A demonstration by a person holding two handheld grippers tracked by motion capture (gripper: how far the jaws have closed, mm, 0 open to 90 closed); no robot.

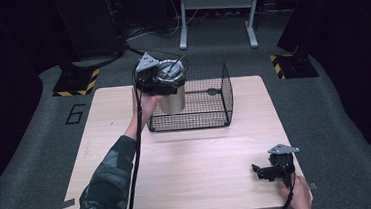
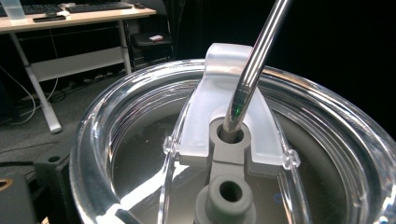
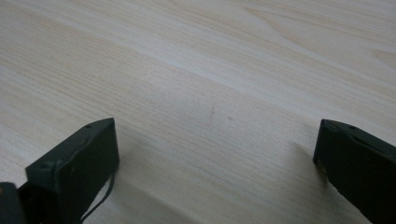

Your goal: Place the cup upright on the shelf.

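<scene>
A steel tumbler (image 1: 173, 100) with a clear lid (image 1: 170, 71) and a metal straw (image 1: 177, 63) is upright at the left end of a black wire basket (image 1: 218, 89). My left gripper (image 1: 157, 81) grips it at the rim. In the left gripper view the lid (image 2: 140, 140) is very close, and the straw (image 2: 254, 65) goes into a grey hole. The jaws themselves are hidden there. My right gripper (image 1: 258, 172) rests on the wooden table (image 1: 198, 163) at the front right. It is open, with bare wood (image 3: 210, 70) between its fingers (image 3: 74, 163).
The basket stands at the table's far middle, open at the top. Beyond the table a white frame (image 1: 215, 2) stands on the grey floor. Bases with yellow-black tape (image 1: 77, 83) sit at both far corners. A desk with keyboards (image 2: 70, 18) is farther off.
</scene>
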